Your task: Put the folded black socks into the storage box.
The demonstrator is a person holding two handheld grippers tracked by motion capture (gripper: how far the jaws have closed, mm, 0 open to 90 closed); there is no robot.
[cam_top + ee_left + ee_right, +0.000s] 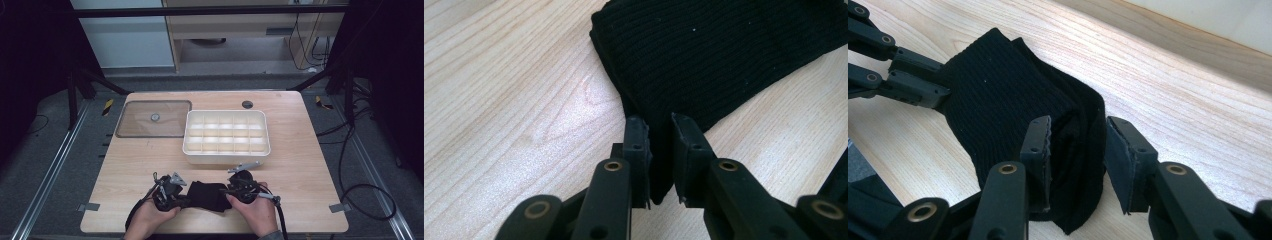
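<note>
Left gripper (659,150) clamped on black sock (719,55); right gripper (1078,160) half-open, straddling sock.

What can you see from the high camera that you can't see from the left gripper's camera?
The high view takes in the white divided tray, a clear lid lying flat to its left, both of the person's hands and the right gripper. The left gripper view gives the close-up: the ribbed knit of the black cloth and a fold of it pinched between the left gripper jaws. Both views share the wooden table, the black cloth and the left gripper.
</note>
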